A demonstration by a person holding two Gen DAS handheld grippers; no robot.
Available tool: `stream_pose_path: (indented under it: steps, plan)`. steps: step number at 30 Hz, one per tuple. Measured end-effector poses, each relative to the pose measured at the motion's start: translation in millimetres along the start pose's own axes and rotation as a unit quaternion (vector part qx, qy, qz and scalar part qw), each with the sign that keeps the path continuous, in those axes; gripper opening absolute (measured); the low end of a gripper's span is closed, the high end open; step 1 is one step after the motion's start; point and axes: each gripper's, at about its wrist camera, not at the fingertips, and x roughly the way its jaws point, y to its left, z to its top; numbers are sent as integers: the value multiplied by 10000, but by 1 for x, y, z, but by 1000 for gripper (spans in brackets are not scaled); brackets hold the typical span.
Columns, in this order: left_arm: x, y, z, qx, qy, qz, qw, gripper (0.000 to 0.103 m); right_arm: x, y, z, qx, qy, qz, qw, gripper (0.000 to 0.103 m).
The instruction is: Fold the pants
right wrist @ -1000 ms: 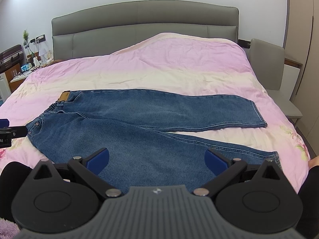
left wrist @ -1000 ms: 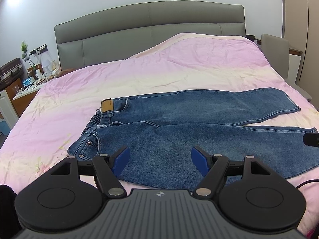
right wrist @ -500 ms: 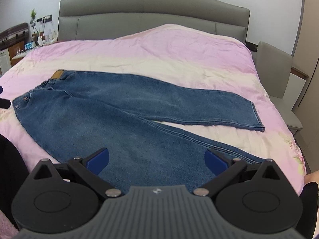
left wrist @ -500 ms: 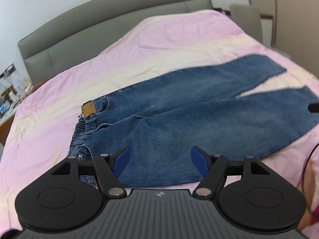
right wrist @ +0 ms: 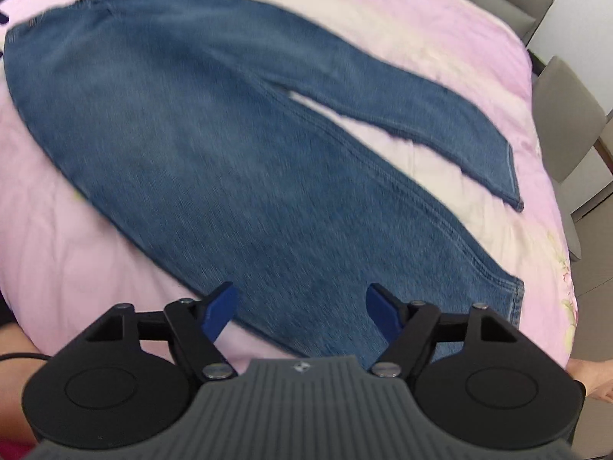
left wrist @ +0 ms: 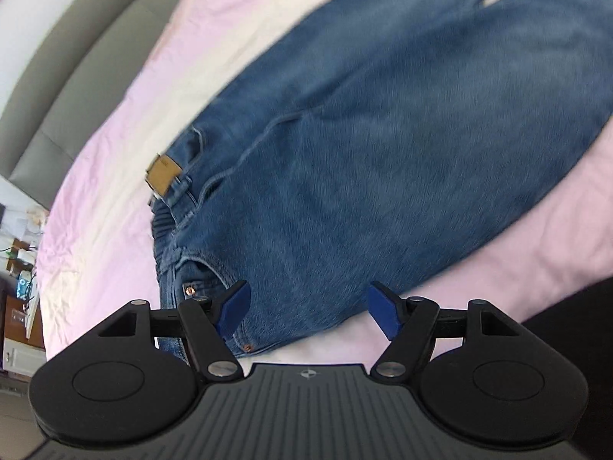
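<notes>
- The jeans [left wrist: 383, 145] lie flat and unfolded on the pink bedspread [left wrist: 115, 199], legs spread in a narrow V; the folding is only at the reach-and-grasp step.
- The left gripper [left wrist: 308, 306] hangs over the waistband corner by the front pocket, fingers [left wrist: 233, 308] spread, nothing pinched.
- The right gripper [right wrist: 300, 308] hangs over the near leg above its hem [right wrist: 515, 303]; its fingers are closing, with denim below them but not yet pinched.
- Next, I judge, each gripper must drop to the near edge, pinch a single layer of denim, then carry the near leg over the far leg [right wrist: 402, 96].
- Risk: pinching the bedspread along with the denim.
- Around: a grey headboard [left wrist: 57, 88], a cluttered nightstand [left wrist: 19, 268], a grey chair [right wrist: 567, 122]. Nothing lies on the jeans.
</notes>
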Motion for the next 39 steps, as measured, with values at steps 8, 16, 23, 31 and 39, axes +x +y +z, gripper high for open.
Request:
stream_pose_path:
  steps: [8, 16, 23, 31, 39]
  plan:
    - [58, -1, -11, 1191, 736, 76, 9901, 83, 27, -22, -20, -511, 872, -14, 9949, 64]
    - [81, -17, -15, 1903, 592, 424, 9790, 98, 38, -37, -29, -895, 1079, -226, 9899, 54]
    - [64, -22, -12, 1471, 387, 731, 9857, 38, 23, -26, -25, -1149, 802, -368, 9894, 10]
    - [-1, 22, 17, -76, -382, 1115, 9930, 27, -31, -44, 10, -894, -35, -1052, 9904, 2]
    - [-18, 98, 105, -1089, -446, 1167, 9862, 26, -37, -98, 94, -1002, -479, -1636, 9803, 0]
